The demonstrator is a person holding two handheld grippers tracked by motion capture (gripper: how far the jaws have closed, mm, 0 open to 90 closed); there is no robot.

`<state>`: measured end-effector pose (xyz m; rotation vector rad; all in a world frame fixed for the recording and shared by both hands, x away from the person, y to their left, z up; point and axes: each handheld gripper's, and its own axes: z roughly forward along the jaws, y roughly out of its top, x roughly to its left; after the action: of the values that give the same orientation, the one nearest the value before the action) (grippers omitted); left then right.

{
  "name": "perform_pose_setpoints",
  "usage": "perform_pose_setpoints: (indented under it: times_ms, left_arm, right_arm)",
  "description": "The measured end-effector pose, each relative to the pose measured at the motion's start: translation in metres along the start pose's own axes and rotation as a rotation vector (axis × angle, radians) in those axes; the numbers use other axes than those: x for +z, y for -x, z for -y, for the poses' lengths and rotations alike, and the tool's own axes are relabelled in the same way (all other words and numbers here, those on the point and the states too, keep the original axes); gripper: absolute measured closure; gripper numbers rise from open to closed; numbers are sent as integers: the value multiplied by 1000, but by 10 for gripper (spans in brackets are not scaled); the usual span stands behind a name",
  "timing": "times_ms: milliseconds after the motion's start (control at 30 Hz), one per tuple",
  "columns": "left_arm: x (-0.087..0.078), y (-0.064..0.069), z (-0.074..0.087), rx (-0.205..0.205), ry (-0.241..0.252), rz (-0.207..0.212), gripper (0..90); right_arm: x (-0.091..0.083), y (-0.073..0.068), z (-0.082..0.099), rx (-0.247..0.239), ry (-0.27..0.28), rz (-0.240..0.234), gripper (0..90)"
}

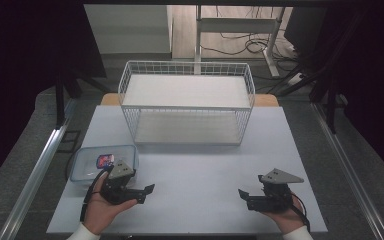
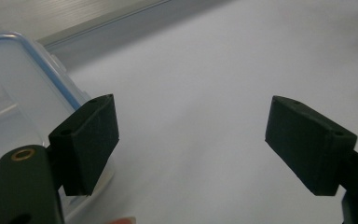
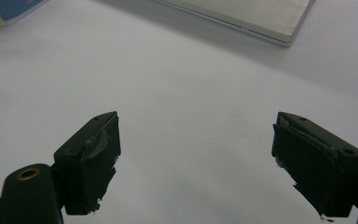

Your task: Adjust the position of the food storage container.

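A clear plastic container [image 1: 87, 161] with a blue-rimmed lid lies at the table's left, with a small colourful item [image 1: 104, 160] inside. My left gripper [image 1: 145, 194] rests in a hand just in front of it, jaws pointing right, open and empty. In the left gripper view the gripper [image 2: 191, 126] stands wide over bare table, with the container [image 2: 18, 88] beside its left jaw. My right gripper [image 1: 245, 198] is at the front right, jaws pointing left. It too is open, with nothing between its pads [image 3: 196, 149].
A white two-tier wire basket shelf [image 1: 187, 102] stands at the back middle of the white table [image 1: 200, 170]. Its base edge [image 3: 261, 16] appears at the top of the right gripper view. Beyond the table are a grey floor, metal rails and desk legs with cables.
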<state>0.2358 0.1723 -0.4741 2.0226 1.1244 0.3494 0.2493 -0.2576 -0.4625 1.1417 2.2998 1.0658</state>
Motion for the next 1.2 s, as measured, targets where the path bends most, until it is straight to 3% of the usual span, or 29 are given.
perform_pose_setpoints:
  times_ms: [233,333,433,533,567,600,833,1067,1200]
  left_arm:
    - [-1,-2,-4,-4,-1,7,176]
    - [-7,-7,-8,-33,12,6,176]
    - [-19,-14,-14,-32,23,-21,179]
    - [-34,-27,-21,-53,23,-39,179]
    - [-43,-38,-25,-82,21,-56,179]
    - [-43,-38,-25,-82,21,-56,179]
    - [-66,-86,-29,-192,23,-106,182]
    - [-71,-119,-20,-240,3,-148,237]
    - [-68,-135,-16,-255,-16,-178,335]
  right_arm:
    - [2,6,3,15,-7,11,162]
    - [3,6,3,13,-11,8,162]
    - [2,4,3,7,-5,0,164]
    - [3,4,3,4,-8,-4,163]
    - [3,4,3,13,-6,-9,164]
    - [3,4,3,13,-6,-9,164]
    - [4,4,1,37,1,-15,166]
    - [5,2,1,28,-3,-2,167]
    - [6,0,2,21,-9,2,167]
